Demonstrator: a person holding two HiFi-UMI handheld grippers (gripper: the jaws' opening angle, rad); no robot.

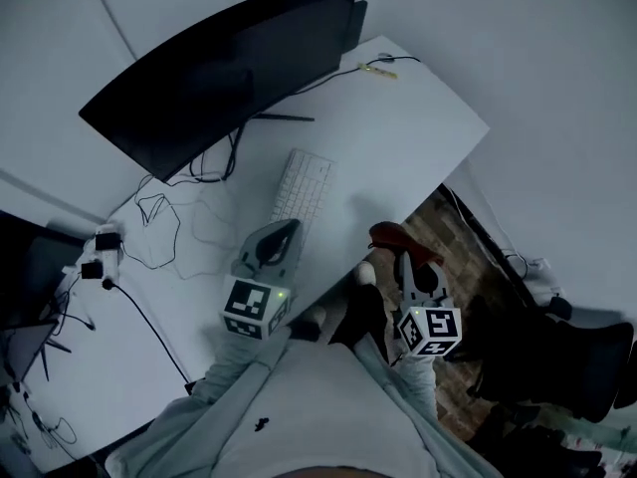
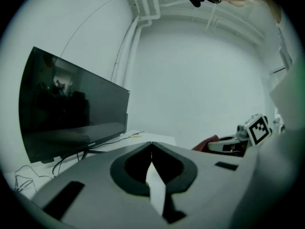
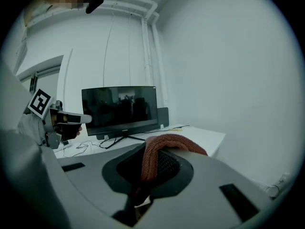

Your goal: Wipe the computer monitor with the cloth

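Note:
The dark monitor stands at the back of the white desk, its screen off; it also fills the left of the left gripper view and sits ahead in the right gripper view. A rust-red cloth is pinched in my right gripper, which hangs off the desk's front edge, far from the monitor. The cloth drapes over its tips. My left gripper is over the desk near the keyboard, jaws shut with nothing between them.
A white keyboard lies in front of the monitor. Loose black cables and a power adapter lie at the left. A small yellow item sits at the far corner. A dark office chair stands right of the desk.

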